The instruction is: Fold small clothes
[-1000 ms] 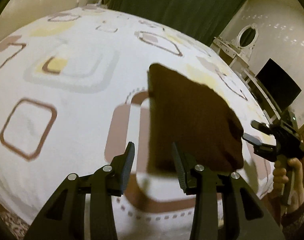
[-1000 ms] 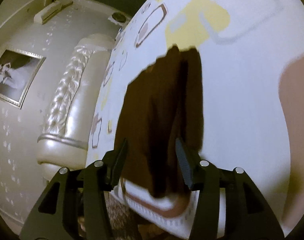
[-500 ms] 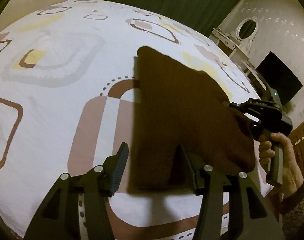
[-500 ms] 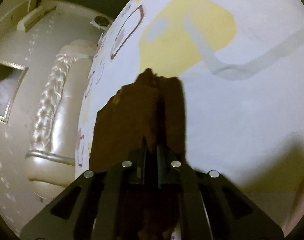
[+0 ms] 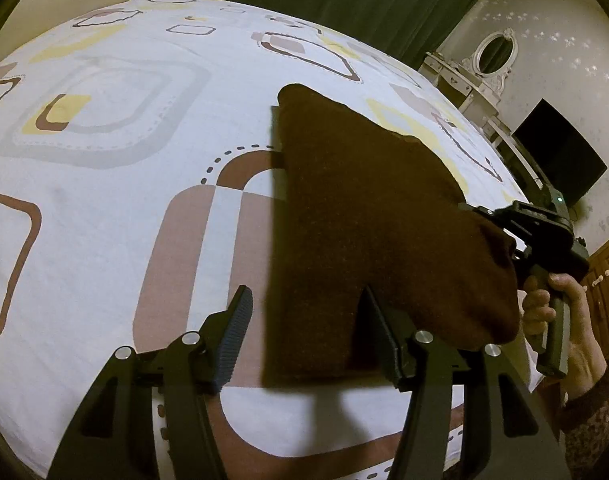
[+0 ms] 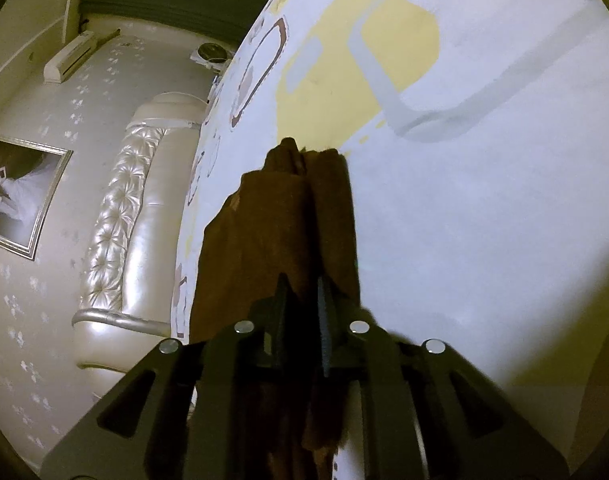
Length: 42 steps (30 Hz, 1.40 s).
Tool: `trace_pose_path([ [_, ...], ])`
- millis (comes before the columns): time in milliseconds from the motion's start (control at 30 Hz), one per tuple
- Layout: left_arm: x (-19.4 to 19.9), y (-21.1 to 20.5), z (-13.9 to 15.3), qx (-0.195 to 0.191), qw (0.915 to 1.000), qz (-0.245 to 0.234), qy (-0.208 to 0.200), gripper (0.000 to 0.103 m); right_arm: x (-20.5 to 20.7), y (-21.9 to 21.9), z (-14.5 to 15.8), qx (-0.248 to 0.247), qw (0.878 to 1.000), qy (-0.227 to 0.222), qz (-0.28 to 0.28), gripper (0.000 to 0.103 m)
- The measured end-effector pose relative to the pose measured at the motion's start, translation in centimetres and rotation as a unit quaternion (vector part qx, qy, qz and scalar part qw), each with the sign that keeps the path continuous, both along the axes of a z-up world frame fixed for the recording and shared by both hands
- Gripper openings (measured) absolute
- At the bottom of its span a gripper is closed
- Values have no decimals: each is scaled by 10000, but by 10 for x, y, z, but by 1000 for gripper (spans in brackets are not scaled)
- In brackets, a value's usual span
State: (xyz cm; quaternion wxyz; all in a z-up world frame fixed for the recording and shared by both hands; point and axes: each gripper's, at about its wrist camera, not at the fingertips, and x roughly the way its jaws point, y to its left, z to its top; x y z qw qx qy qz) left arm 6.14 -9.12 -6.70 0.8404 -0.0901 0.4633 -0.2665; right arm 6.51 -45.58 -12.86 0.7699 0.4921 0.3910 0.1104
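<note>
Both hand-held grippers work at one brown cloth (image 5: 368,216) lying on a bed (image 5: 104,240) with a white sheet printed in brown, grey and yellow rounded squares. Seen from the left wrist camera, the left hand-held gripper (image 5: 304,330) has its jaws apart and widening; the cloth's near edge lies between them, the left finger (image 5: 236,328) stands clear of the fabric over the sheet, and the right finger (image 5: 378,332) overlaps the cloth, though contact cannot be judged. From there the cloth spreads toward 12 o'clock as a broad dark wedge, its far corner at about 12 o'clock and its bunched right end at 3 o'clock. At that end the right hand-held gripper (image 5: 480,216) meets the fabric, carried by a hand (image 5: 560,320) in a patterned sleeve (image 5: 596,412) at 4 o'clock. In the right wrist view the right hand-held gripper (image 6: 302,304) has its jaws nearly together, easing slightly apart, with a folded ridge of the cloth (image 6: 272,240) pinched between the pads and running away toward 12 o'clock in two long pleats. A padded cream headboard (image 6: 124,216) lies at 9 o'clock with a framed picture (image 6: 20,196) on the wall beyond it. Green curtains (image 5: 344,0) hang at 12 o'clock in the left view, and a dark screen (image 5: 556,160) and an oval mirror (image 5: 494,50) lie toward 2 o'clock.
</note>
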Motion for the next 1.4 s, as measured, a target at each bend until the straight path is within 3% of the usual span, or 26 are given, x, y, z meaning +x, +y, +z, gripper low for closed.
trace_pose_path([
  [167, -2, 1, 0, 2, 10000, 0, 16, 60, -20, -3, 3, 0, 9999, 41, -120, 30],
  [233, -2, 1, 0, 17, 10000, -24, 27, 61, -33, -2, 5, 14, 9999, 29, -155, 44],
  [333, -4, 2, 1, 23, 10000, -32, 54, 62, -54, 6, 9, 1, 10000, -19, -64, 54],
  [567, -13, 6, 4, 27, 9999, -28, 98, 62, -81, 47, 13, 69, 9993, 21, 367, 61],
  [700, -18, 20, 4, -174, 9997, -69, 183, 62, -86, 69, 13, -7, 9981, 38, 611, 64],
  [800, -19, 35, -1, -465, 9981, -6, 404, 62, -85, 76, 11, -28, 9978, 46, 664, 64],
  [867, -22, 38, 0, -389, 9986, -5, 360, 62, -85, 78, 11, -116, 9975, 89, 693, 58],
  [933, -25, 37, 2, -257, 9993, -34, 254, 62, -85, 79, 9, -257, 9967, 219, 734, 19],
  [1000, -26, 35, 2, -217, 9995, -58, 235, 62, -87, 75, 2, -311, 9961, 378, 736, 16],
  [1200, -28, 33, 1, -143, 9996, -122, 186, 62, -95, 66, -5, -102, 9977, 268, 620, 15],
  [1333, -29, 34, 1, -114, 9997, -102, 201, 63, -101, 63, 0, -127, 9981, 261, 545, 22],
  [1400, -32, 34, 2, -64, 9998, -95, 181, 68, -107, 62, 5, -162, 9984, 287, 461, 26],
])
